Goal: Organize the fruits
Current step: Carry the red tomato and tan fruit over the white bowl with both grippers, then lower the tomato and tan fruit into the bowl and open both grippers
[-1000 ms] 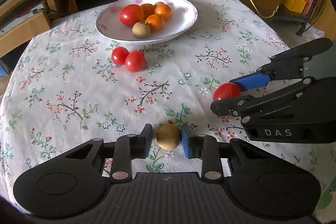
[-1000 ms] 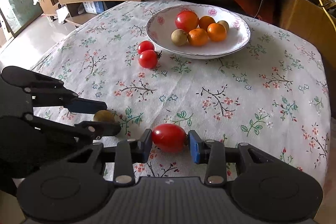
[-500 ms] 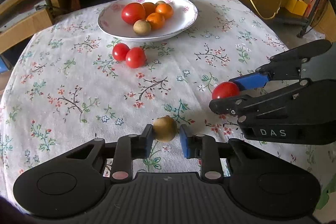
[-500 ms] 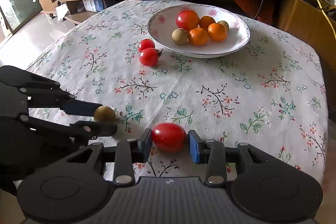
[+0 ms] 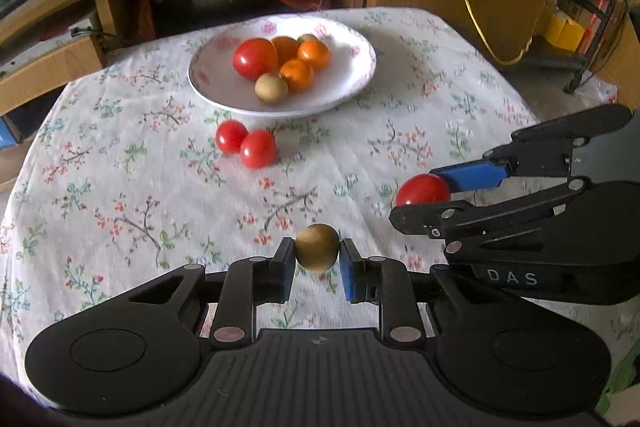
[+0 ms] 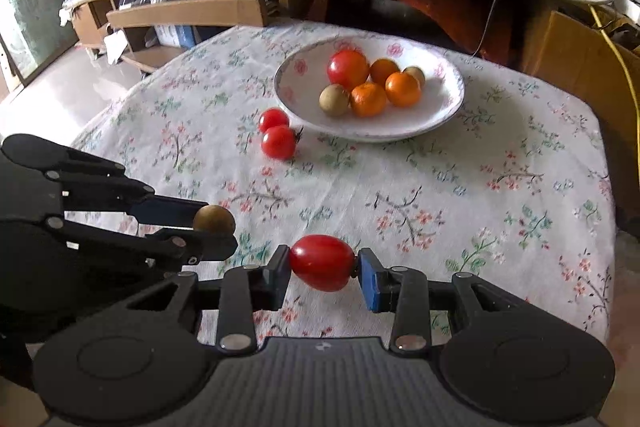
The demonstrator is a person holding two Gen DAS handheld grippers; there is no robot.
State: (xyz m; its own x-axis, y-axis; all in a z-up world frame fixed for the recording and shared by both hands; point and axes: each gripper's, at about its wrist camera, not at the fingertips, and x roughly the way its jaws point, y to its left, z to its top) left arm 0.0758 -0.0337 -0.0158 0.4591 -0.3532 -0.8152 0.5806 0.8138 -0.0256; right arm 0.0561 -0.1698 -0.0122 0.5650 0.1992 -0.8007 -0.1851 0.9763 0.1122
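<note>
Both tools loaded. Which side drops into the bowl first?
Left, marginally. The left tool grips the brown fruit, the right tool a tomato. Both are short of the bowl; its open space lies nearer the left tool's line.

Black grippers (image 5: 317, 261), blue-padded jaws, "DAS" marking

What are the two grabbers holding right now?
Left gripper: closed on a brown fruit.
Right gripper: closed on a tomato.
</note>
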